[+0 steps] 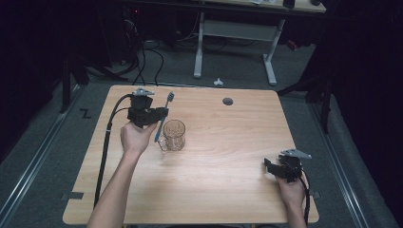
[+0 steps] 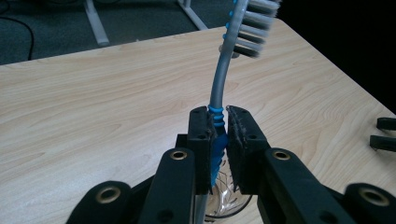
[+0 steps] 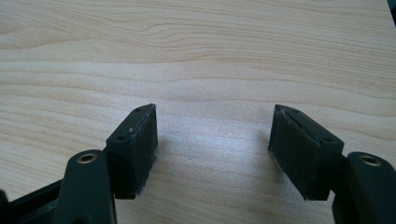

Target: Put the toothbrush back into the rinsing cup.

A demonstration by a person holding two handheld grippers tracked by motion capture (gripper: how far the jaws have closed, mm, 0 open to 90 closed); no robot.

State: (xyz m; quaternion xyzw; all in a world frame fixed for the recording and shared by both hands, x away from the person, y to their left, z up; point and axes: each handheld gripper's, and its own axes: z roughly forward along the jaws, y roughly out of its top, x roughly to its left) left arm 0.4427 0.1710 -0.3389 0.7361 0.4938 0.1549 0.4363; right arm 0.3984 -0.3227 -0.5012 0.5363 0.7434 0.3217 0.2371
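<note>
My left gripper [image 1: 163,112] [image 2: 219,125] is shut on a grey and blue toothbrush [image 1: 162,121] [image 2: 219,84], pinching its blue ribbed grip. The brush stands nearly upright, bristles at the top, its lower end just left of and above a clear glass mug [image 1: 173,135]. In the left gripper view the mug's rim [image 2: 229,205] shows right below the jaws. My right gripper [image 1: 267,166] [image 3: 212,149] rests low over the wooden table [image 1: 228,156] at the right, open, with bare wood between its pads [image 3: 140,140].
A dark round cable hole [image 1: 228,101] sits near the table's far edge. Behind the table stands a white desk frame [image 1: 235,42] on grey floor. A black cable [image 1: 107,142] trails from the left gripper over the left edge.
</note>
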